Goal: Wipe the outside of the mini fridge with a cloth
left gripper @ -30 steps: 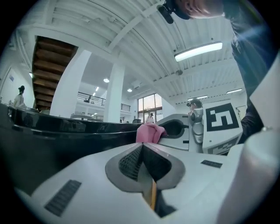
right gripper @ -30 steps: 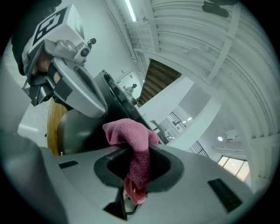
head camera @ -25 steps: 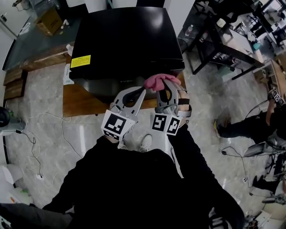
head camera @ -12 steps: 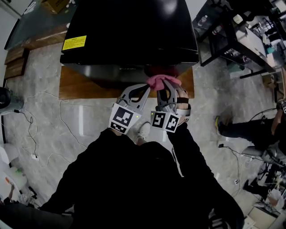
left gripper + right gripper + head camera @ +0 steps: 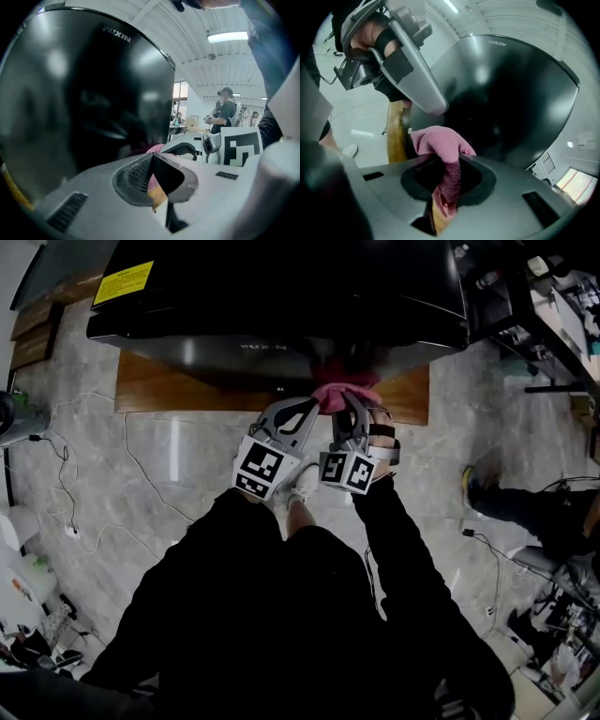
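One glossy black mini fridge [image 5: 281,287], pink cloth [image 5: 339,395]

The glossy black box-shaped mini fridge [image 5: 281,287] stands on a low wooden board [image 5: 169,395] and carries a yellow label [image 5: 123,282] at one top corner. The pink terry cloth [image 5: 443,145] is bunched, pinched between the jaws of the right gripper [image 5: 446,164], and seems to touch the lower front of the fridge.

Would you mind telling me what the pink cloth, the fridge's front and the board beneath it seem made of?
Pink cloth: soft looped fabric, perhaps terry, by its fuzzy nap. Mini fridge front: glossy black, glass or plastic, mirroring lights. Board: brown, wood-like, with a slight sheen.
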### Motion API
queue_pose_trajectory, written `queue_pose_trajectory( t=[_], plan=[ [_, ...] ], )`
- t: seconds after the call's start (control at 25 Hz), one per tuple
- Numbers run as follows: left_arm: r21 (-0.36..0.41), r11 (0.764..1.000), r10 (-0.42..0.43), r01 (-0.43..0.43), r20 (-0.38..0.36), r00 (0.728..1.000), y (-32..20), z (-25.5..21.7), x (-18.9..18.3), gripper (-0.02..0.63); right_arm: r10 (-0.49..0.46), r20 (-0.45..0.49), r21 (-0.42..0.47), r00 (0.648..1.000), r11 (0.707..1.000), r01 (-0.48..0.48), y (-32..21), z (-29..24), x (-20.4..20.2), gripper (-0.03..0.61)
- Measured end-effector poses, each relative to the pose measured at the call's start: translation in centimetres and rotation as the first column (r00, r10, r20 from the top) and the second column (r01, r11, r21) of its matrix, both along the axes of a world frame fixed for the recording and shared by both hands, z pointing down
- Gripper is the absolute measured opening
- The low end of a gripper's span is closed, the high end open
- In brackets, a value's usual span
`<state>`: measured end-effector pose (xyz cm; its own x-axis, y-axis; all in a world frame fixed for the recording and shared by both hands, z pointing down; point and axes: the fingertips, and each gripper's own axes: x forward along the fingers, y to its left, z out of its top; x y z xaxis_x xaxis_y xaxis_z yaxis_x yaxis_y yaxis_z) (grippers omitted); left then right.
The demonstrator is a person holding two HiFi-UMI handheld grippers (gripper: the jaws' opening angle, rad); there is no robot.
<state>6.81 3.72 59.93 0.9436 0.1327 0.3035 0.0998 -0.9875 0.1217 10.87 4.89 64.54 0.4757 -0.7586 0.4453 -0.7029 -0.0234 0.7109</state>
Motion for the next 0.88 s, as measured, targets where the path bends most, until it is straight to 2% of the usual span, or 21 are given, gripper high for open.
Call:
queue_pose_trajectory(
  t=[0.12, 0.36, 0.6, 0.76, 0.88],
  plan=[
    [-0.014, 1.0, -0.009, 0.009, 0.036, 0.999, 0.1, 3.3, 0.2, 0.006, -0.006, 0.023, -0.013, 1.0, 1.0, 0.006, 0.1, 2.7, 0.0, 0.078],
    [-0.007, 1.0, -0.01, 0.011, 0.106, 0.994, -0.2, 9.5, 0.3, 0.006, -0.001, 0.074, -0.093, 0.997, 0.996, 0.007, 0.1, 8.9, -0.2, 0.078],
    [0.016, 1.0, -0.003, 0.001, 0.125, 0.992, -0.9, 13.2, 0.6, 0.006, 0.012, 0.11, -0.159, 0.994, 0.987, 0.005, -0.3, 13.2, -0.4, 0.078],
    [-0.016, 1.0, -0.002, 0.004, 0.161, 0.987, -1.4, 15.8, 0.2, 0.006, 0.029, 0.132, -0.212, 0.991, 0.977, 0.0, -0.5, 15.9, -0.9, 0.078],
    [-0.019, 1.0, -0.006, 0.009, 0.172, 0.985, -1.4, 16.0, -0.9, 0.006, 0.047, 0.162, -0.251, 0.986, 0.968, -0.005, -0.5, 17.0, -1.4, 0.081]
  ],
)
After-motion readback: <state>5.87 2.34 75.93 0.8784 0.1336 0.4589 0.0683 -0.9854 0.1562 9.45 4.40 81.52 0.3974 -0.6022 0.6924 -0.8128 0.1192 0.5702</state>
